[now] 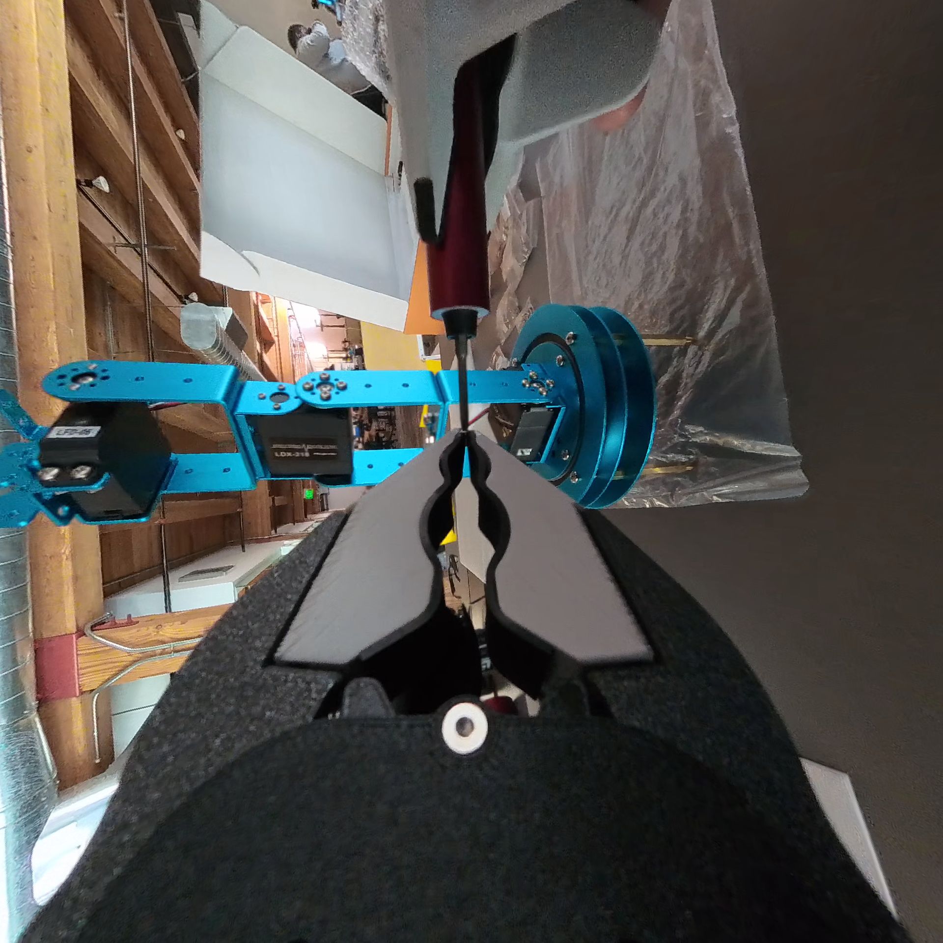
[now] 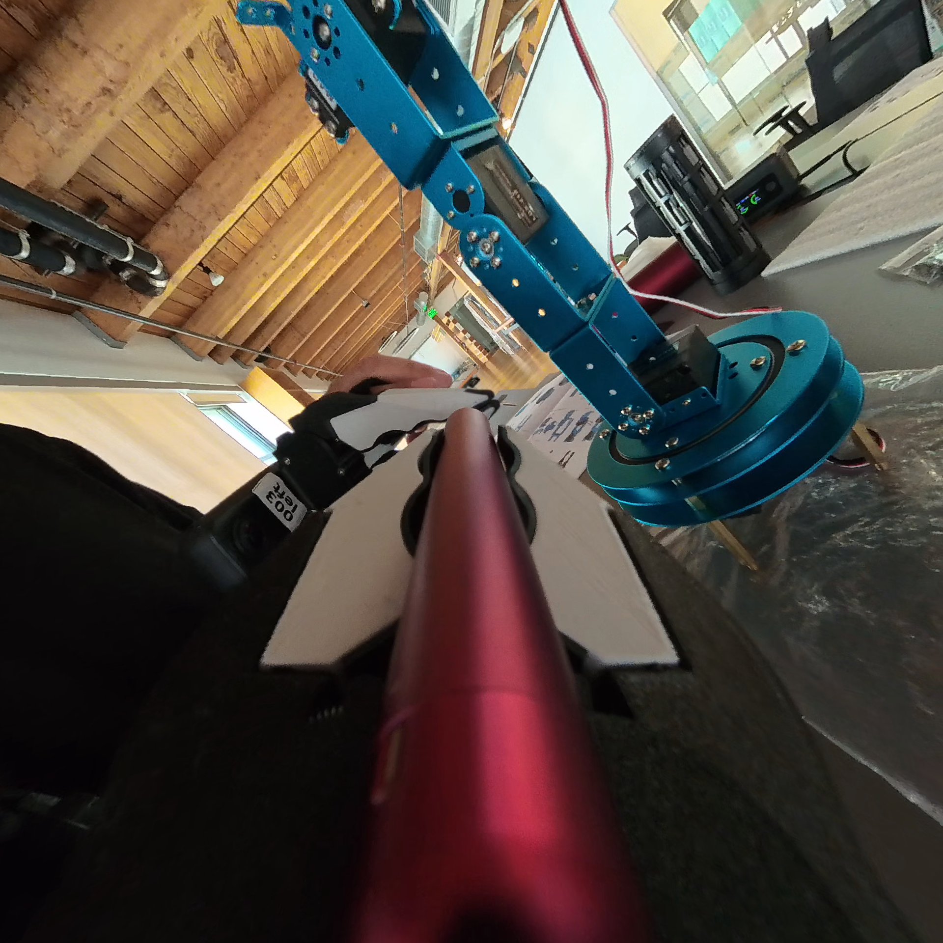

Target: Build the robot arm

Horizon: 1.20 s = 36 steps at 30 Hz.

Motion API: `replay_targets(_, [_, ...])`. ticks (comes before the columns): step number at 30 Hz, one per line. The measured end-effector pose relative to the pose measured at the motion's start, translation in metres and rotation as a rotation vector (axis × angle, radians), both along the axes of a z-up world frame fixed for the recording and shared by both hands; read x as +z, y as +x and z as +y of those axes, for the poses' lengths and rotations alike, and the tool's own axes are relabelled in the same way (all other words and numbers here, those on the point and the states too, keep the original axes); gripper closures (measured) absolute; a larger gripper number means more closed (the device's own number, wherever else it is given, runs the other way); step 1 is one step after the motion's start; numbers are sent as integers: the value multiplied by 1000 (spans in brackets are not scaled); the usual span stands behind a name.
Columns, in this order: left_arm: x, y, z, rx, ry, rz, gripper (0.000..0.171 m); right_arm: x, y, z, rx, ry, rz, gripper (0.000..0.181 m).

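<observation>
My left gripper [image 1: 463,433] is shut on the thin black bit [image 1: 463,388] of a dark red screwdriver [image 1: 462,245]. My right gripper [image 2: 467,433] is shut around the red handle [image 2: 474,663], which runs forward along its fingers. The left gripper also shows in the right wrist view [image 2: 459,403], at the screwdriver's far end, with a hand behind it. Just behind the bit stands a blue metal robot arm [image 1: 357,388] with black servos, upright on a round blue base [image 1: 597,408]. In the right wrist view the arm [image 2: 510,229] and base [image 2: 740,439] are to the right of the screwdriver tip.
The base stands on brass legs over a crinkled clear plastic bag [image 1: 663,255] on a dark table. An open white box [image 1: 296,178] lies behind. A red-and-white wire [image 2: 607,153] hangs from the arm. A black cylindrical rack [image 2: 699,204] and a printed sheet [image 2: 556,428] are on the table. Spacing between my two grippers at the tips: around 6 cm.
</observation>
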<state>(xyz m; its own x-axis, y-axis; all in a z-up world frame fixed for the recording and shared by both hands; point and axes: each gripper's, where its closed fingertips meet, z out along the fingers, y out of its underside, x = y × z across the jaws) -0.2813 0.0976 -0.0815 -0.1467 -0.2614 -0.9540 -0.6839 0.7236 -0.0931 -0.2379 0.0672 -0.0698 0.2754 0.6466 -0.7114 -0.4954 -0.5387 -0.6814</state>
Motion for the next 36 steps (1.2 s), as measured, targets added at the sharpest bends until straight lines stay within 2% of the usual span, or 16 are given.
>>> replay_targets(11, [10,2,-3,-26,16,-2,162,3,2,-5,-13,8,42,157])
replay_targets(32, [15,-2,1,4,1,-33,158,10,8,-6,-24,32,63,159])
replay_targets(36, [26,-13,15,84,-98,-150,158,21,16,-4,-67,80,40,157])
